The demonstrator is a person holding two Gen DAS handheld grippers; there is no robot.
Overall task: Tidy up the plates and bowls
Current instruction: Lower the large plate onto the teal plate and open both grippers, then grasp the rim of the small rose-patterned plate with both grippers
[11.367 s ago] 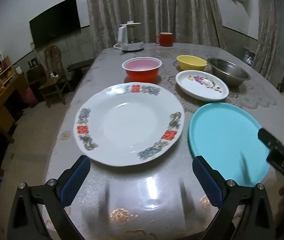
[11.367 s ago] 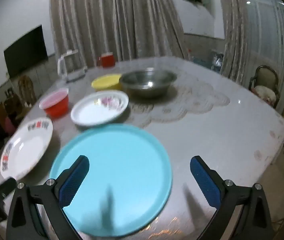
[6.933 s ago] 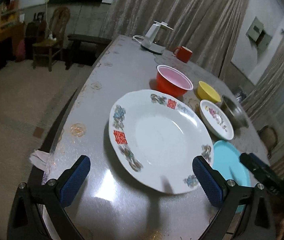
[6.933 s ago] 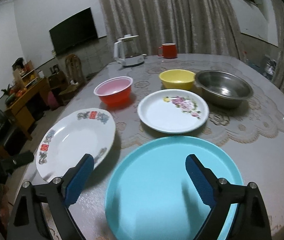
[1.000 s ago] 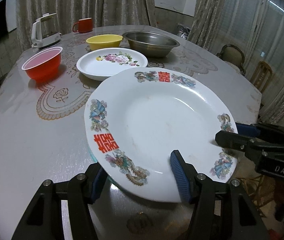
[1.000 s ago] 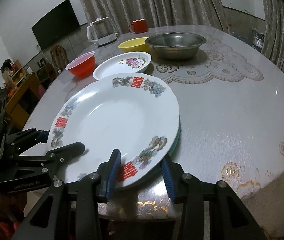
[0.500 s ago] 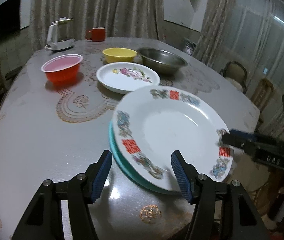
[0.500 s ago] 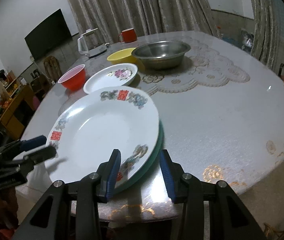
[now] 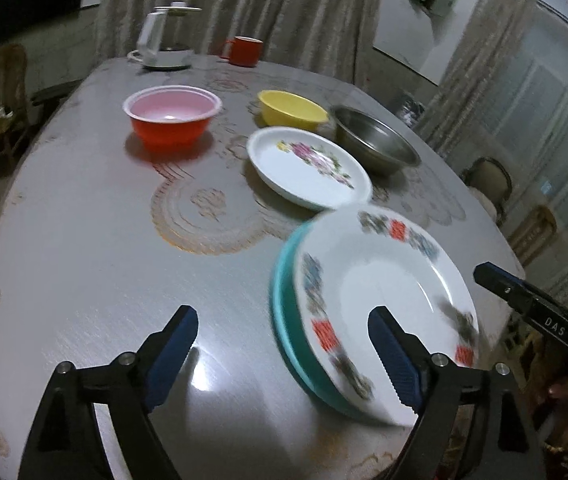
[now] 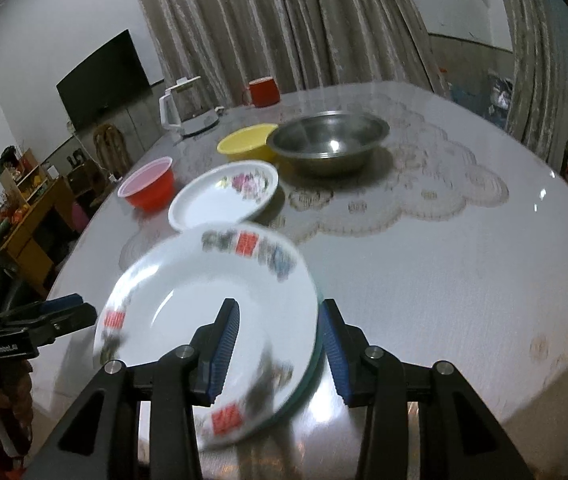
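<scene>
Two plates are seen already stacked near the desk [image 9: 84, 248] edge, the big patterned plate [image 9: 380, 292] lying on the teal plate [image 9: 284, 312], which marks the plate-stacking step as under way. The left gripper [image 9: 280, 344] is held above the desk beside the stack with its jaws spread wide and empty, while the right gripper [image 10: 278, 340] is set over the stack's near rim, jaws parted and apparently grasping nothing. Next, the flowered plate [image 9: 308, 168] would probably be lifted onto the stack, with the red bowl [image 9: 172, 116], yellow bowl [image 9: 292, 109] and steel bowl [image 9: 372, 142] left to be nested.
</scene>
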